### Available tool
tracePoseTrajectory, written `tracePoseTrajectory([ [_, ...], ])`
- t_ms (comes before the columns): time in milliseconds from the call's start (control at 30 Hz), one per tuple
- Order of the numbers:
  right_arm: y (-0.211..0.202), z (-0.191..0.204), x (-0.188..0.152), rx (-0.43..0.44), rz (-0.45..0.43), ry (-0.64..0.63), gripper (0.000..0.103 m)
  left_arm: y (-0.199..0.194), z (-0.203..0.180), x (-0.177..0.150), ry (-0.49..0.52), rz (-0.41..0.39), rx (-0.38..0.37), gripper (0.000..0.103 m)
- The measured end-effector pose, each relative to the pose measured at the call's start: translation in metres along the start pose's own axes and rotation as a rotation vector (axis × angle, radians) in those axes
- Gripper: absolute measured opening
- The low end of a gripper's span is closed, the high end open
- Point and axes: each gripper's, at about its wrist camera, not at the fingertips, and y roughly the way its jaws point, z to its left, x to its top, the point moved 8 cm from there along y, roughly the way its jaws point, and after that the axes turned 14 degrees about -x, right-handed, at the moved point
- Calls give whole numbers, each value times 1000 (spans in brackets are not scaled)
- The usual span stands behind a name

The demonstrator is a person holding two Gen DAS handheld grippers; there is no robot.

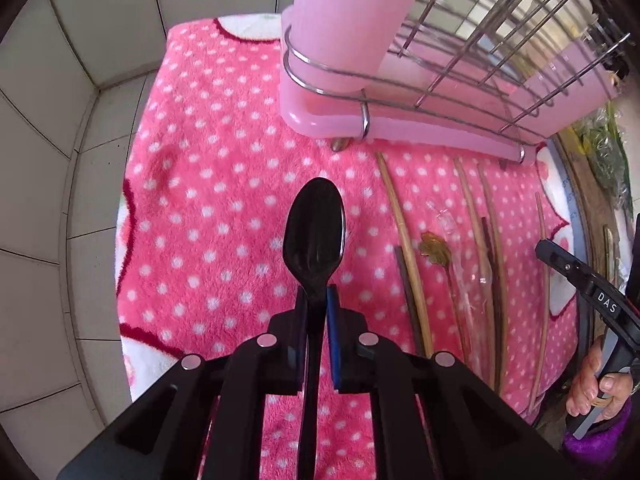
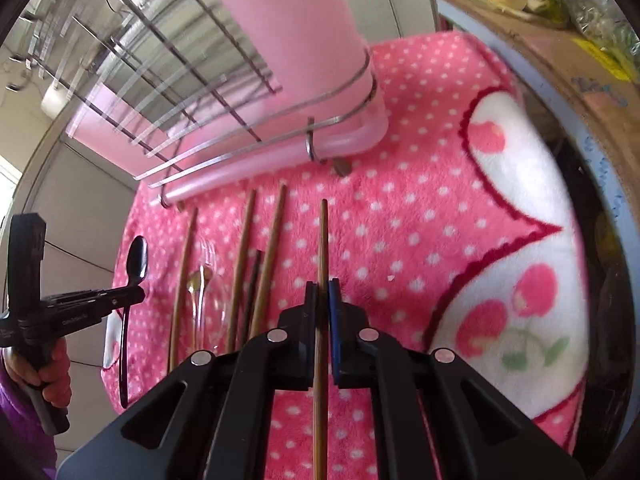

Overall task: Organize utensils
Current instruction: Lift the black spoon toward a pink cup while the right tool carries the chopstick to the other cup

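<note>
Left gripper (image 1: 316, 300) is clamped on the neck of a black plastic spoon (image 1: 315, 228), whose bowl sticks out ahead of the fingers above the pink polka-dot blanket (image 1: 208, 184); its handle runs back between the fingers and out of the bottom of the left wrist view. Right gripper (image 2: 322, 292) is clamped on a single wooden chopstick (image 2: 324, 240), the tip pointing toward the pink dish rack (image 1: 332, 120), the rear end cut off at the bottom of the right wrist view.

Near the rack's front edge, on the blanket, lie more wooden chopsticks (image 1: 404, 236), a darker stick, a gold spoon (image 1: 434, 250) and a clear plastic piece (image 1: 444, 216) that is hard to make out. Something small and brown (image 1: 340, 144) peeks from under the rack's front edge; what it is cannot be told. A pink cylinder holder (image 1: 344, 20) stands at the rack's corner inside wire loops, its top cut off; the wire grid (image 1: 500, 36) fills the rest of the rack.

Past the blanket on the rack's far side from the chopsticks, a tiled surface (image 1: 72, 152) and tiled wall meet. On the chopstick side a worktop edge (image 2: 560, 92) carries blurred greens in plastic. The widest bare blanket lies in front of the rack beside the spoon. A hand (image 1: 600, 384) in a purple sleeve grips the right gripper's handle.
</note>
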Motion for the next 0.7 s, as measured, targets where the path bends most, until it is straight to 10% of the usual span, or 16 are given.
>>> tracePoseTrajectory([
  [700, -232, 8, 118, 108, -576, 4, 6, -254, -79, 77, 167, -801, -160, 8],
])
